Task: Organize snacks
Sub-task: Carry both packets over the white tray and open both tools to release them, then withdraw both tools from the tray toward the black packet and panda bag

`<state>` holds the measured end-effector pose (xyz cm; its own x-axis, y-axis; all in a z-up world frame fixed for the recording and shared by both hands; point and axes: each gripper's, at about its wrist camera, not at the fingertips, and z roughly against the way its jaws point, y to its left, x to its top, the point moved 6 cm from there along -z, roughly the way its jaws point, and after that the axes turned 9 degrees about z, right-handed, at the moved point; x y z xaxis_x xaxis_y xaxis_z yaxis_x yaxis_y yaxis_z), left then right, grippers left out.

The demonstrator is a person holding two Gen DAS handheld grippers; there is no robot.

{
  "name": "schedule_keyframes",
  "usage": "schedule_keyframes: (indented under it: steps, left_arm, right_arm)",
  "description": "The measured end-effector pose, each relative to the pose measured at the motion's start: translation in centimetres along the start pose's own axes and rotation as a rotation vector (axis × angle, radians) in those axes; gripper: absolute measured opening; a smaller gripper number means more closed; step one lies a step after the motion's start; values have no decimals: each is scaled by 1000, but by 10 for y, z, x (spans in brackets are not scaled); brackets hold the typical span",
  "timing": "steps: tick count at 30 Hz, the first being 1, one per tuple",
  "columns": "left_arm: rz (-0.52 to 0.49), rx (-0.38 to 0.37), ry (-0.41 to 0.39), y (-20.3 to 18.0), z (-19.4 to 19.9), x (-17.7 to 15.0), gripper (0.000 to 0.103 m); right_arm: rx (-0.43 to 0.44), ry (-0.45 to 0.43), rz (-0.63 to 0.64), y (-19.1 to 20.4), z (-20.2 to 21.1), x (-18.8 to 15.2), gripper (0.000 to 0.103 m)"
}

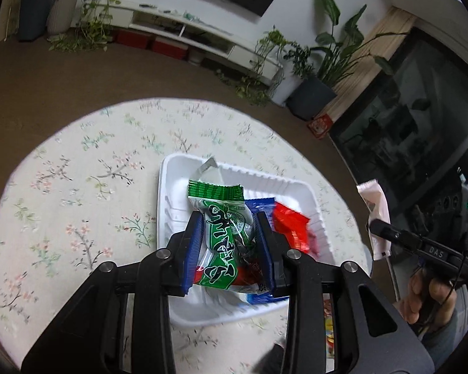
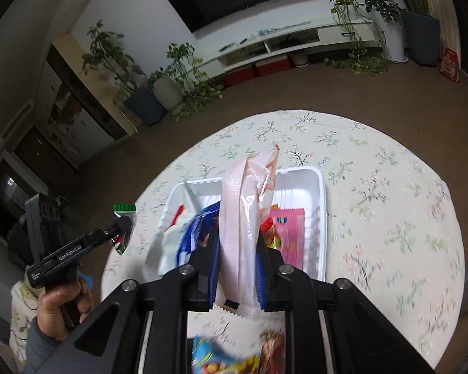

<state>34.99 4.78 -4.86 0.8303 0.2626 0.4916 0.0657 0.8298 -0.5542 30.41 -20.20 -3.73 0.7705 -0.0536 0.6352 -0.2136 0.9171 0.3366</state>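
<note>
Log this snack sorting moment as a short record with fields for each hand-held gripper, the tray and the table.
left hand-held gripper: shut on green snack packet
right hand-held gripper: shut on pale pink packet
white tray: holds red and blue packets
table: round, floral cloth

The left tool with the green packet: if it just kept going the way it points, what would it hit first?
Probably the white tray. The left tool, shut on the green packet, points down at it, and the red packet and blue packet already lie inside. Depth is hard to judge.
</note>
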Motion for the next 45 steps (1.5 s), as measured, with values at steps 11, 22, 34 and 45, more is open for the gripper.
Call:
schedule_keyframes:
  steps: [11, 22, 34, 45]
  left_arm:
    - [5, -16, 54, 18, -51, -16, 31]
    - [27, 4, 73, 32, -59, -32, 33]
    - [19, 30, 71, 23, -64, -35, 42]
    - [-1, 46, 10, 9, -42, -34, 83]
  right_arm:
    - [-50, 115, 22, -23, -58, -19, 21]
    - [-88, 166, 84, -24, -78, -36, 25]
    - [-107, 148, 67, -36, -76, -39, 44]
    - [-94, 80, 40, -37, -51, -34, 55]
